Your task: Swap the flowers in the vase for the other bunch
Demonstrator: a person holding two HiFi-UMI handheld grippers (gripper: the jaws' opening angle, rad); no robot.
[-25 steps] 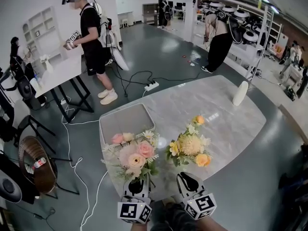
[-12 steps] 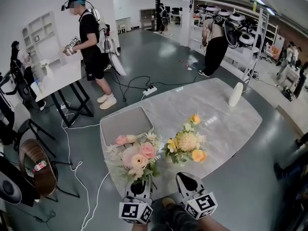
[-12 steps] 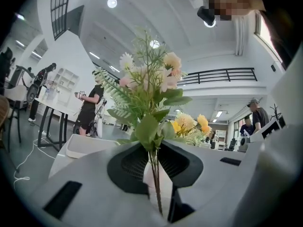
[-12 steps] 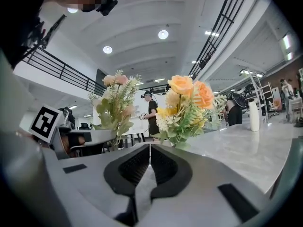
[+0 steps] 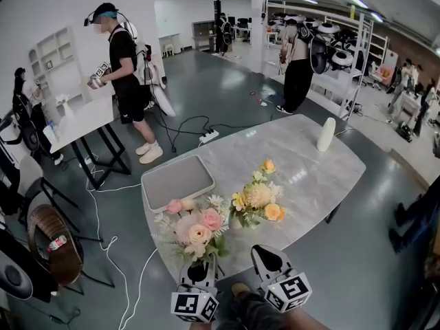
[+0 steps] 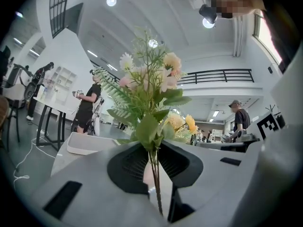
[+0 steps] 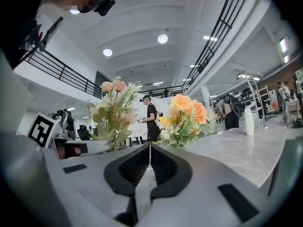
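Right hand-held gripper (image 5: 264, 254) backed off yellow bunch (image 5: 256, 199), jaws shut, empty. Left hand-held gripper (image 5: 198, 261) clamps pink bunch (image 5: 196, 227); pinched stems (image 6: 154, 174) show only in left gripper view.

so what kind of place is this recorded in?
Probably a robotics data-collection lab in an open hall: another person wearing a head rig works at a side table, equipment racks line the far side, and a power strip and cables lie on the grey floor.
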